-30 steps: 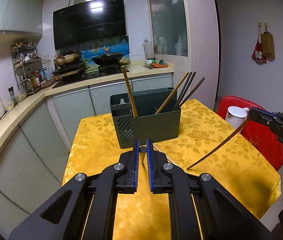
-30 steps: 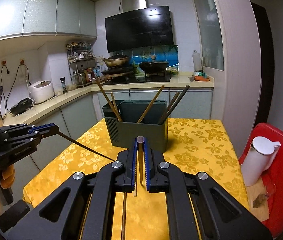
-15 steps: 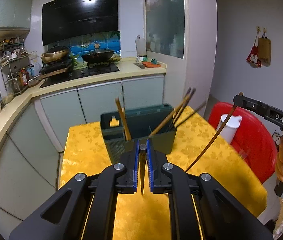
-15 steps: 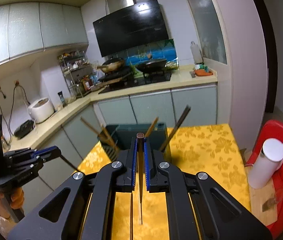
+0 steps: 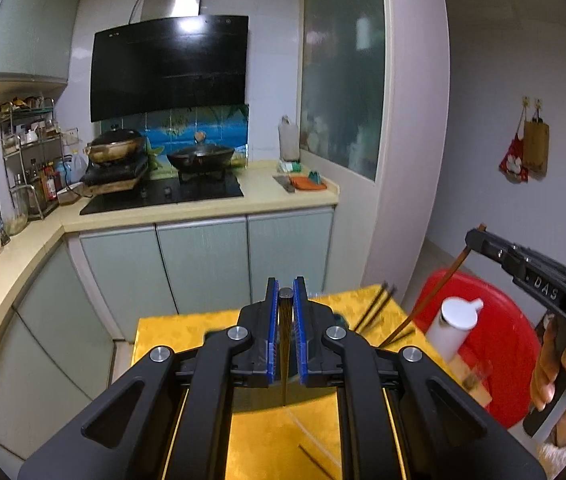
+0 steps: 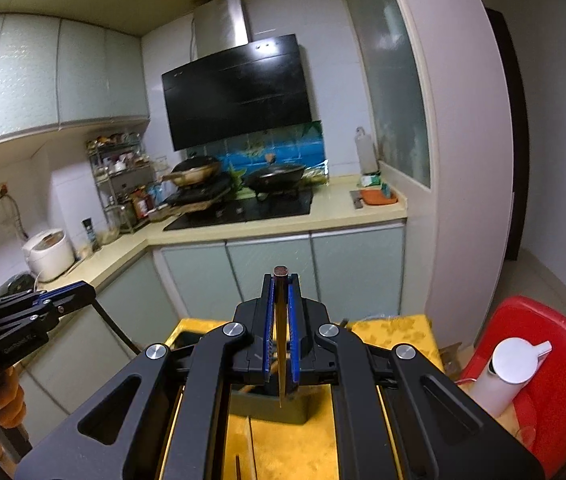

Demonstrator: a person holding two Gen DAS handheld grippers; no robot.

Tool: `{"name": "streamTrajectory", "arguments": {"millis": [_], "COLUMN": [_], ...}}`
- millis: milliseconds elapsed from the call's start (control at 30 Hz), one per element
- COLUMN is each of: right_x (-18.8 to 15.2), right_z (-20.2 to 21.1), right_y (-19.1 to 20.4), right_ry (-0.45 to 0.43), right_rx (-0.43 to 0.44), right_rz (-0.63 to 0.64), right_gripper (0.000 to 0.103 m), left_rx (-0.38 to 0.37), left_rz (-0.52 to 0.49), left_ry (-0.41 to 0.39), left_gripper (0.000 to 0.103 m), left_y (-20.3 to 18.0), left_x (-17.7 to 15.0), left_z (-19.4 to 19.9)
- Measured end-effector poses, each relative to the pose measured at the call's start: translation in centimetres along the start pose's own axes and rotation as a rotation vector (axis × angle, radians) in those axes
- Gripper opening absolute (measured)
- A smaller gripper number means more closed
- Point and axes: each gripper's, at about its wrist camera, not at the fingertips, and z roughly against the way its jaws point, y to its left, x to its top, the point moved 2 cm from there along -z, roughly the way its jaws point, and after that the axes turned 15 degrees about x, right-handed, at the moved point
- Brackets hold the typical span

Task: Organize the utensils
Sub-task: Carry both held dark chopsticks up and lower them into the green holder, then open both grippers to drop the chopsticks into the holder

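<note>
Nearest in the left wrist view: left claw [image 5: 286, 292], blue pads pressed narrow onto a dark chopstick [image 5: 285, 344] standing upright between them, its tip hanging down over the yellow tabletop [image 5: 283, 436]. Just beyond that claw, mostly hidden behind it, the dark utensil holder [image 5: 267, 402], with chopstick ends [image 5: 375, 307] poking up near the far right corner of the tabletop. Another thin stick lying flat near the tabletop's near edge [image 5: 315, 460]. Off the right edge, a red chair [image 5: 499, 344] carrying a white kettle [image 5: 453, 330]. Above that chair, right claw [image 5: 471, 237], gripped by a hand [image 5: 563, 376], clamped on a brown chopstick [image 5: 435, 292] slanting down toward the holder.

From the right wrist view: right claw [image 6: 281, 280] closed tight on that brown chopstick [image 6: 281, 344], held upright, point down over the holder [image 6: 279, 410] at the middle of the tabletop [image 6: 295, 448]. Left claw [image 6: 87, 290] off the left edge, dark stick [image 6: 117, 330] slanting down from it.

Farther back: counter [image 5: 203, 210] with hob, two woks [image 5: 201, 156], black range hood [image 5: 169, 66].
</note>
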Motion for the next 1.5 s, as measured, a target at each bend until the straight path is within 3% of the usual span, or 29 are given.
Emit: {"name": "streamTrajectory", "arguments": {"millis": [300,567,733,967,1000,1067,1133,1167,1333,1500], "right_x": [1.3,-0.8,-2.8,-4.1,-4.2,-4.1,-3.8,-3.7,-3.2,-3.3], "right_z": [-3.2,-6.9,-8.6,-10.1,-10.2,-10.0,-9.6,-9.2,-8.3,-7.2], "right_y": [-1.0,-1.4,-1.3,-1.1,-1.0,-1.0,-0.7,-0.7,0.0,0.8], "right_ry": [0.019,0.117,0.182,0.227,0.231,0.226,0.197,0.176,0.156,0.136], "right_rx": [-0.063,-0.077,-0.083,-0.056,-0.046,-0.042,-0.045,-0.049,-0.059,-0.057], "right_rz": [0.001,-0.013,0.004,-0.013,-0.017,-0.012,-0.013,-0.015,0.021,0.048], "right_gripper": [0.007,0.007,0.007,0.008,0.010,0.019,0.056,0.061,0.061,0.061], "left_rx": [0.045,0.077,0.085,0.102,0.101,0.096,0.107,0.112,0.160,0.175], "left_rz": [0.041,0.051,0.006,0.022,0.024,0.034,0.035,0.031,0.012,0.026], "left_ry": [-0.016,0.076,0.102,0.123,0.125,0.126,0.102,0.089,0.022,0.001], "left_gripper": [0.007,0.007,0.007,0.007,0.010,0.031,0.048,0.050,0.077,0.083], "left_y": [-0.4,-0.9,-1.9,-1.4,-1.3,-0.9,-0.7,-0.7,-0.4,0.1], "left_x": [1.8,-0.7,-3.0,-4.5,-4.5,-4.5,-4.3,-4.3,-3.7,-3.9], "left_z": [-3.0,-7.9,-9.2,-10.0,-10.0,-9.8,-9.2,-8.9,-7.2,-6.1]}}
